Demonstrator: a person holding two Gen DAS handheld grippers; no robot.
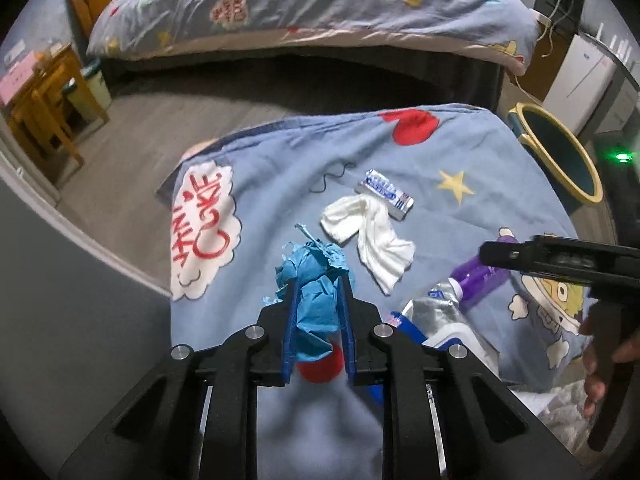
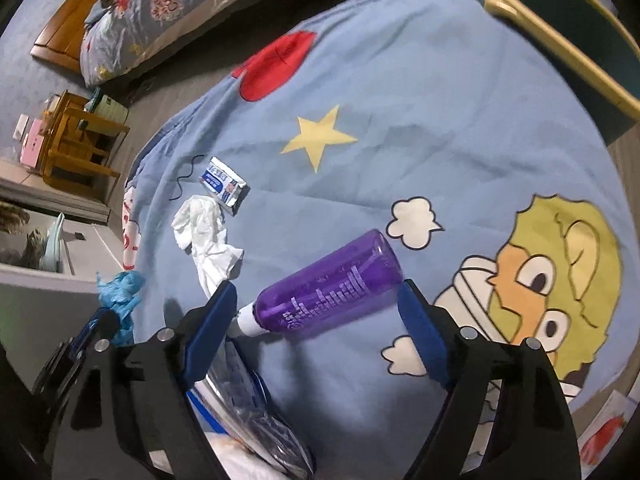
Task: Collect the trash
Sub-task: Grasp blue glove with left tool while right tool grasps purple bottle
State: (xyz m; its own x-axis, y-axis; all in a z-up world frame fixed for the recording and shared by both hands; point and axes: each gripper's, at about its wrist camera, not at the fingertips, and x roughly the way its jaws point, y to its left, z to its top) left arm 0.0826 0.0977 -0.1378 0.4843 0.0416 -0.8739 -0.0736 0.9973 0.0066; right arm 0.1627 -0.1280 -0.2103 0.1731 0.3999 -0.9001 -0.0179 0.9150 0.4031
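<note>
1. Left wrist view: the left tongs (image 1: 318, 296) are pinching the crumpled blue paper (image 1: 314, 280) between their blue pads, so the pick-up of this piece looks done and carrying it off is the step in hand. The paper sits right in the grip, bulging out past the fingertips, over the blue cartoon bedspread (image 1: 280, 160).
2. Same view: a trash bin (image 1: 560, 152) with a yellow rim stands off the far right corner of the bed, well apart from the held paper. The next move, as I judge it, calls for swinging right and forward to the bin's mouth without loosening the pinch.
3. Same view: a white tissue (image 1: 372, 236) lies just beyond the paper, touching a small silver-and-blue wrapper (image 1: 386, 190); both are yet to be collected.
4. Right wrist view: the right tongs (image 2: 316, 300) are spread wide, with the purple bottle (image 2: 332, 288) lying on its side between the fingers, its white cap near the left finger (whether either pad touches it, I cannot tell).
5. Same view: a grasp here seems about to begin; it calls for closing across the bottle's body. A flattened clear bottle (image 2: 256, 408) lies just below, near the left finger.
</note>
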